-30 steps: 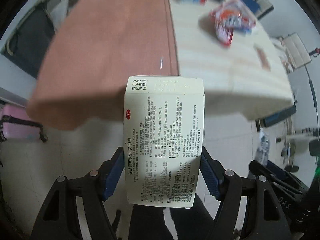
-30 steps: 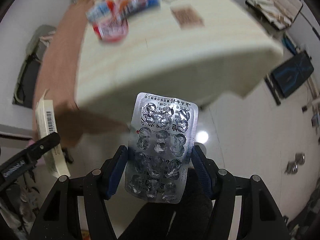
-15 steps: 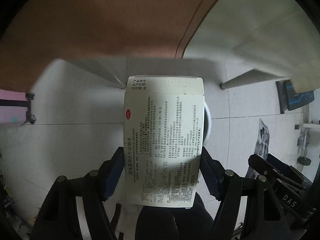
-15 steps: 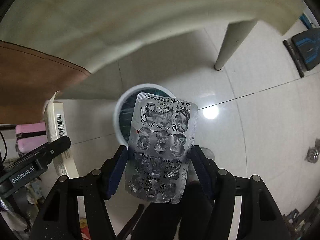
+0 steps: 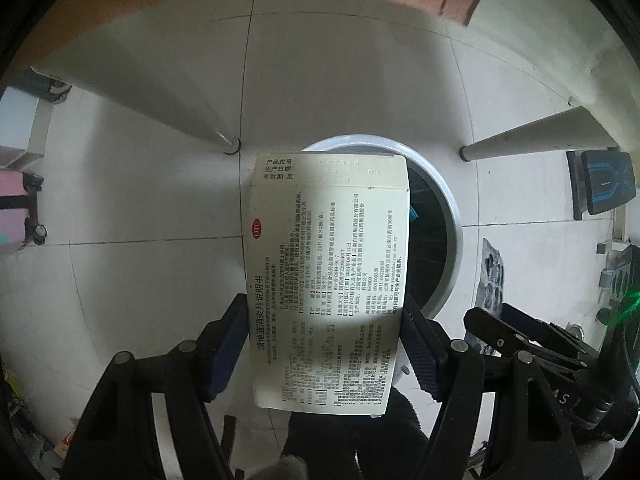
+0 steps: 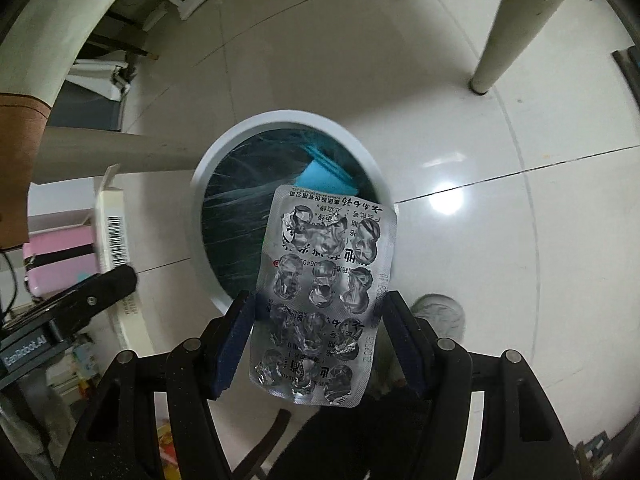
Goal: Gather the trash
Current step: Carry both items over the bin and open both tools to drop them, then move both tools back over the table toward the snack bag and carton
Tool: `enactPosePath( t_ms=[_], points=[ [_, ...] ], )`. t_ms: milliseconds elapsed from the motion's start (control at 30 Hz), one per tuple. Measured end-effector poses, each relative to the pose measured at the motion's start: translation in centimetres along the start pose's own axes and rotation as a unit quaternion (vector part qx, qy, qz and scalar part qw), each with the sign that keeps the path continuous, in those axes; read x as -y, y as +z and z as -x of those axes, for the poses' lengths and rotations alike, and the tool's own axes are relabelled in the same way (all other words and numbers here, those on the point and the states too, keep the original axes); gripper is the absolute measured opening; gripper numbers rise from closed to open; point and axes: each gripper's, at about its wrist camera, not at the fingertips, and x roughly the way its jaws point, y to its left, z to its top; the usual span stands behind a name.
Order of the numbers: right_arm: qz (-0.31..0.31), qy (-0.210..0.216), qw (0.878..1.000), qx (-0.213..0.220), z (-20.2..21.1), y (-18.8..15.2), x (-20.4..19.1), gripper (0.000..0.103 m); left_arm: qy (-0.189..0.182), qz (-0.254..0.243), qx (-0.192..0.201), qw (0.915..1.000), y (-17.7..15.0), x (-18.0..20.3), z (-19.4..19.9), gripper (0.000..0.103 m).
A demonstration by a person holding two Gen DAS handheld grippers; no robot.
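Both wrist cameras looked steeply down along their fingers at the tiled floor (image 5: pixel 140 208) beneath the bench, close above it. Both views shared the white trash bin (image 5: pixel 448 208) (image 6: pixel 224 152), and each caught the other hand-held gripper at its edge.

The medicine box (image 5: pixel 328 280) has a red "OTC" sign and Chinese words; the black clamp arm (image 6: pixel 60 320) says "GenRobot.AI"

Glossy white tiled floor (image 6: pixel 460 128) under pale table legs (image 6: pixel 504 36).
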Motion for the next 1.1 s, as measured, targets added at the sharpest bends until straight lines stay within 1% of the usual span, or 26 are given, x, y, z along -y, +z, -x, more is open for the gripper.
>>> enactPosePath(
  t_ms=[67, 100, 133, 167, 233, 367, 467, 533, 567, 733, 767, 833, 867, 1000, 1100],
  points=[
    [0.004, 0.008, 1.000, -0.004, 0.0, 0.1, -0.1, 0.070, 0.001, 0.006, -0.002, 1.0000, 0.0, -0.4, 0.1, 0.082],
    [0.006, 0.009, 1.000, -0.004, 0.0, 0.1, -0.1, 0.077, 0.003, 0.010, 0.000, 0.9999, -0.1, -0.6, 0.3, 0.096],
    [0.009, 0.006, 1.000, -0.001, 0.2, 0.1, -0.2, 0.087, 0.005, 0.012, 0.003, 0.9999, -0.4, -0.6, 0.4, 0.103],
    [0.010, 0.004, 1.000, 0.001, 0.2, 0.2, 0.0, 0.091, 0.010, 0.012, 0.005, 0.9999, -0.5, -0.7, 0.8, 0.103],
    [0.012, -0.003, 1.000, 0.005, 0.6, 0.4, 0.0, 0.092, 0.020, 0.013, 0.006, 0.9997, -0.8, -0.6, 0.8, 0.103],
    [0.027, -0.061, 0.997, 0.026, 2.2, 0.3, -0.8, 0.097, 0.047, 0.014, 0.019, 0.9986, -1.5, -0.1, 1.7, 0.103],
    [0.041, -0.106, 0.993, 0.042, 4.1, -0.1, -1.8, 0.098, 0.058, 0.012, 0.037, 0.9976, -2.4, -0.1, 3.6, 0.103],
    [0.049, -0.125, 0.990, 0.050, 5.3, -0.2, -2.5, 0.098, 0.073, 0.009, 0.043, 0.9963, -2.9, -0.1, 4.9, 0.103],
    [0.054, -0.139, 0.988, 0.052, 6.2, -0.5, -3.0, 0.098, 0.075, 0.010, 0.045, 0.9961, -3.2, -0.1, 5.6, 0.103],
    [0.062, -0.153, 0.985, 0.055, 10.2, -1.7, -4.8, 0.098, 0.071, 0.021, 0.052, 0.9959, -4.5, -0.3, 9.6, 0.103],
    [0.066, -0.162, 0.983, 0.055, 11.5, -2.0, -5.4, 0.098, 0.072, 0.022, 0.053, 0.9958, -4.8, -0.2, 10.4, 0.103],
    [0.071, -0.159, 0.983, 0.057, 13.8, -2.6, -6.4, 0.098, 0.068, 0.026, 0.054, 0.9959, -5.6, -0.2, 12.6, 0.103],
    [0.074, -0.165, 0.982, 0.057, 15.0, -3.0, -7.0, 0.098, 0.066, 0.027, 0.055, 0.9959, -5.8, 0.0, 13.4, 0.103],
    [0.080, -0.164, 0.981, 0.064, 19.7, -4.3, -8.7, 0.098, 0.061, 0.029, 0.063, 0.9957, -6.8, 0.7, 17.9, 0.103],
    [0.078, -0.161, 0.981, 0.072, 24.0, -5.5, -10.4, 0.098, 0.057, 0.029, 0.069, 0.9956, -7.7, 1.0, 21.5, 0.103]
  ],
)
